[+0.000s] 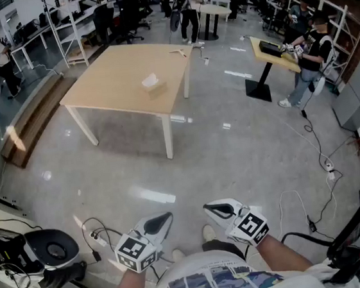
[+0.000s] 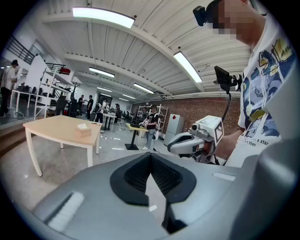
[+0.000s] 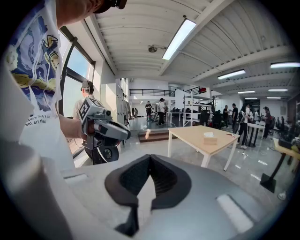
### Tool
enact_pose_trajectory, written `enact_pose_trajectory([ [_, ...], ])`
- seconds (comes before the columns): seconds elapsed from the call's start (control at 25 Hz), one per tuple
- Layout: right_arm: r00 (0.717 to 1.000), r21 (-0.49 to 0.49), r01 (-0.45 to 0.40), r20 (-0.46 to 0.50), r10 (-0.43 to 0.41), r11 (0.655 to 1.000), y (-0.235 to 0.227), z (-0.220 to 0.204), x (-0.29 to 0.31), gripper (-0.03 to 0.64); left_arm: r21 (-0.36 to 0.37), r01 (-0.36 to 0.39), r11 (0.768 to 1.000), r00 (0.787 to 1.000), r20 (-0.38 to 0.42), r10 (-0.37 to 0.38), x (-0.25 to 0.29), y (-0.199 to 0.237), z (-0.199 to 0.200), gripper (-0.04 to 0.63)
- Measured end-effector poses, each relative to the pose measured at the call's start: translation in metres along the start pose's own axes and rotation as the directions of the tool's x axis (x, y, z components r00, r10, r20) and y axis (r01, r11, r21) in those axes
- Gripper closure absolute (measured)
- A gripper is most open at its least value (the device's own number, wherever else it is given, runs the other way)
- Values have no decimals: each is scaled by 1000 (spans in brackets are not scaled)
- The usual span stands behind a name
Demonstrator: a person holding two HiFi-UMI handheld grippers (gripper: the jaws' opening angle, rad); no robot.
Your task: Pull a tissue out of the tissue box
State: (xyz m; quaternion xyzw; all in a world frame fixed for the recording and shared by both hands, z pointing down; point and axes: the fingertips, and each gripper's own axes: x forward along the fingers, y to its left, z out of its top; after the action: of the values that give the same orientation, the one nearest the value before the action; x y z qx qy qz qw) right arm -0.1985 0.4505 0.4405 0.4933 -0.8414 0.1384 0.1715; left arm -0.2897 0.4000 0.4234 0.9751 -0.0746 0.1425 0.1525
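Jaws together, left gripper (image 1: 162, 221), right gripper (image 1: 214, 210); tissue box (image 1: 153, 82) distant on table (image 1: 117, 70).

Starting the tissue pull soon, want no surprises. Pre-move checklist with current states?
1. Tissue box located: ok, it sits on the table.
2. Tissue sticking out to grab: ok, white shows on top of the box.
3. Box within reach: not ok, the table stands well across the floor from the person.
4. Left gripper empty: ok, jaws together, nothing between them.
5. Right gripper empty: ok, jaws together, nothing between them.
6. Jaws open for a pinch: not ok, both are shut.
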Motion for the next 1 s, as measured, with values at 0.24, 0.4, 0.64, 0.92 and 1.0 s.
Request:
enact_pose_trajectory([
  [0.24, 998, -64, 7, 68, -3, 998, -87, 38, 12, 614, 94, -36, 995, 999, 25, 34, 66, 38, 54, 591],
  [0.4, 998, -73, -18, 65, 23, 997, -112, 39, 8, 614, 91, -56, 994, 998, 22, 54, 91, 40, 63, 591],
  [0.64, 997, -94, -67, 18, 69, 993, -145, 23, -3, 614, 72, -91, 993, 996, 22, 90, 132, 37, 70, 591],
  [0.92, 992, -108, -124, 0, 124, 986, -188, -3, -15, 604, 55, -146, 988, 989, 38, 144, 186, 38, 83, 591],
  [1.0, 991, -102, -132, -1, 133, 986, -200, -4, -16, 601, 52, -152, 987, 988, 27, 150, 197, 40, 87, 591],
])
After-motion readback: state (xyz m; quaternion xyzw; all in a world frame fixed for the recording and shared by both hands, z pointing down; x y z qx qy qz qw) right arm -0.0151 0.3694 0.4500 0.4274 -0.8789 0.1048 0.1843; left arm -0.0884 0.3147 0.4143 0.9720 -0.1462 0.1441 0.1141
